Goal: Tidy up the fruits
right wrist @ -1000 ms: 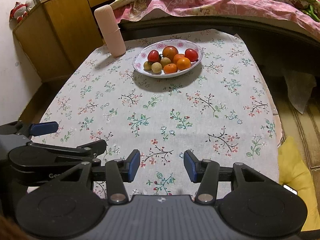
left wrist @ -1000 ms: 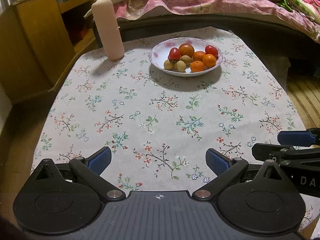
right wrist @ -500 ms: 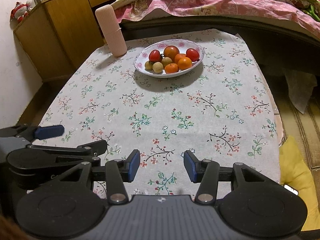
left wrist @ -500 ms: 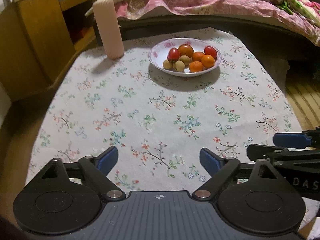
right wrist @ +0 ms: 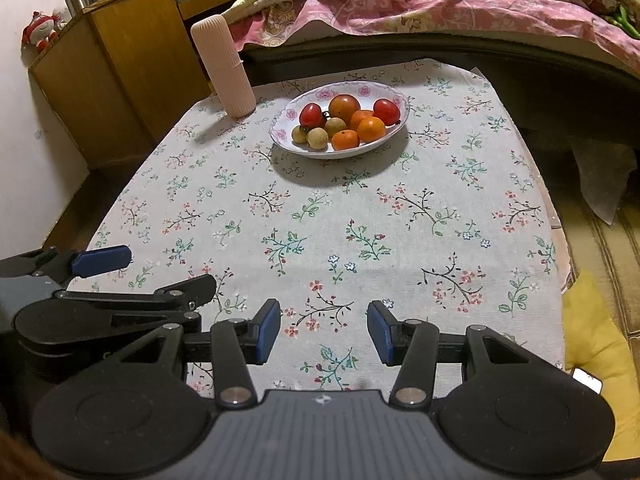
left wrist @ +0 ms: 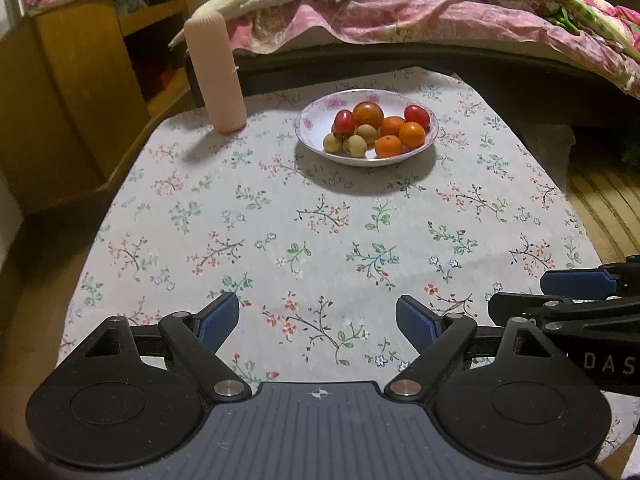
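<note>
**Spotter:** Where is the fruit from your seat?

**Operator:** At twelve o'clock, at the far end of the surface, which wears a flowered cloth. All of it lies in one white floral bowl: three oranges, two red tomatoes, a bigger orange-red tomato at the back, and three small tan longans along the near side. Through the right camera I see the same bowl at about eleven o'clock.

**Spotter:** And your tongs?

**Operator:** My left tongs are spread wide, blue pads apart, nothing between them, over the near edge of the cloth and well apart from the bowl. My right tongs are also parted and empty, at the same near edge. In the left view the right tongs come in at three o'clock; in the right view the left tongs sit at nine o'clock. They are close beside each other.

**Spotter:** Anything else up there?

**Operator:** A pale pink ribbed cylinder stands upright at ten o'clock from the bowl. A wooden cabinet is beyond it, and a bed with a pink quilt lies behind the surface.
</note>
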{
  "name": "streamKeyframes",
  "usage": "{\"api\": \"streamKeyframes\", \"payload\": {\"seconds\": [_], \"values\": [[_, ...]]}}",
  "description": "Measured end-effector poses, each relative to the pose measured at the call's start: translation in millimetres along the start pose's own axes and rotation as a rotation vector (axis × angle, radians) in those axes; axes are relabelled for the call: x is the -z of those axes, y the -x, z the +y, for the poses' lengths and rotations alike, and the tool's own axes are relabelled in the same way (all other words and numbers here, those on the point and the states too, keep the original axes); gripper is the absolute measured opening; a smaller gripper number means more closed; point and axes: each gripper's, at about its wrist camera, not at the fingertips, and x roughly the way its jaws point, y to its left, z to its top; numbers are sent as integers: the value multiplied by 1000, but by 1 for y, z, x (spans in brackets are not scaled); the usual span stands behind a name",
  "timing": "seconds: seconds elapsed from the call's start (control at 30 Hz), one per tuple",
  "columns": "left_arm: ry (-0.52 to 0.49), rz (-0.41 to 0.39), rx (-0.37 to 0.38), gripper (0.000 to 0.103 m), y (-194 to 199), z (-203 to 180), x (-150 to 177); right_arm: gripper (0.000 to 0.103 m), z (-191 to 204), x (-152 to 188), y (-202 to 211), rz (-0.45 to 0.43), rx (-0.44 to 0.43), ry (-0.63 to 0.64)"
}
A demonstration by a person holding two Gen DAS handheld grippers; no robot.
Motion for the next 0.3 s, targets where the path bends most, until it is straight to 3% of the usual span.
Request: {"api": "streamKeyframes", "payload": {"seconds": [0.23,0.3], "values": [[0,-9,-1,91,-1,1,0,50,0,0,0,-4,0,-2],[7,-9,-7,95,-1,2,0,50,-1,0,0,-7,-1,-5]]}}
